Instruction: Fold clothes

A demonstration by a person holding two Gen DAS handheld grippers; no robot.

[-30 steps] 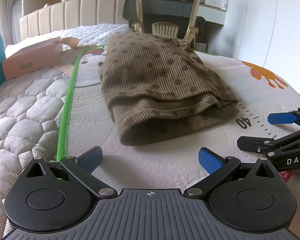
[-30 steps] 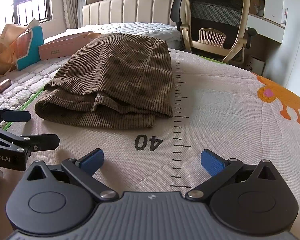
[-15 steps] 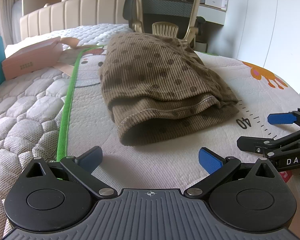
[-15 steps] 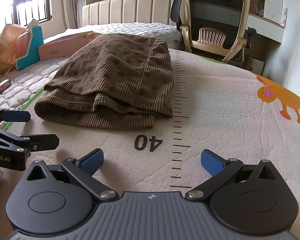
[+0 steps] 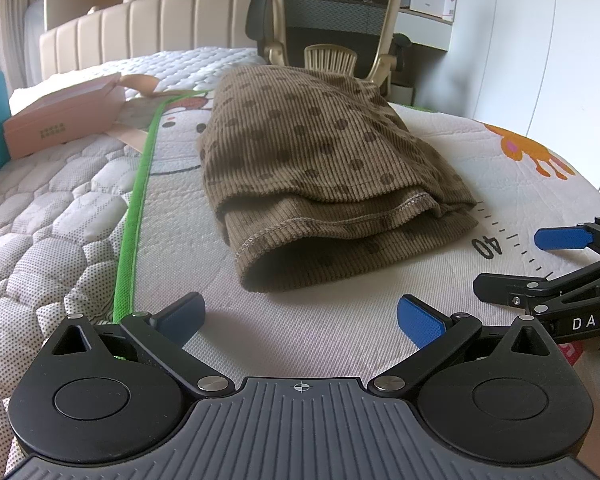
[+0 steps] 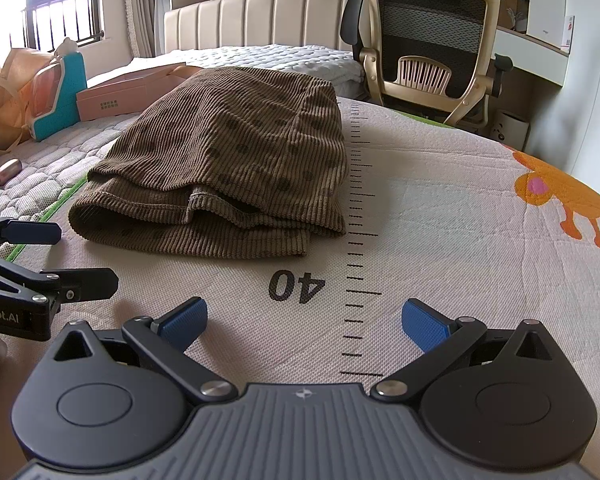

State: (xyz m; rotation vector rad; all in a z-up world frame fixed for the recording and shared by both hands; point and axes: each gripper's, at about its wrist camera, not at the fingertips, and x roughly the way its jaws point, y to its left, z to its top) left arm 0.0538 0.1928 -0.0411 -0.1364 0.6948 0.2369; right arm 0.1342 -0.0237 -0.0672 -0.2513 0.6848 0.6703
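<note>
**Both tongs empty, short of the folded garment**

You held the left tongs [image 5: 300,314] and the right tongs [image 6: 303,318] spread wide, gripping nothing, side by side above the printed mat [image 6: 439,208] on the bed. The brown dotted garment [image 5: 319,168] lay just ahead of you, already doubled over into a thick bundle, its stitched hems facing you and its right edge touching the printed ruler line. I judged you were between folds, or possibly finished; the far end was hard to read. Any further fold would have called for pinching both near corners together and carrying them away from you evenly.
</note>
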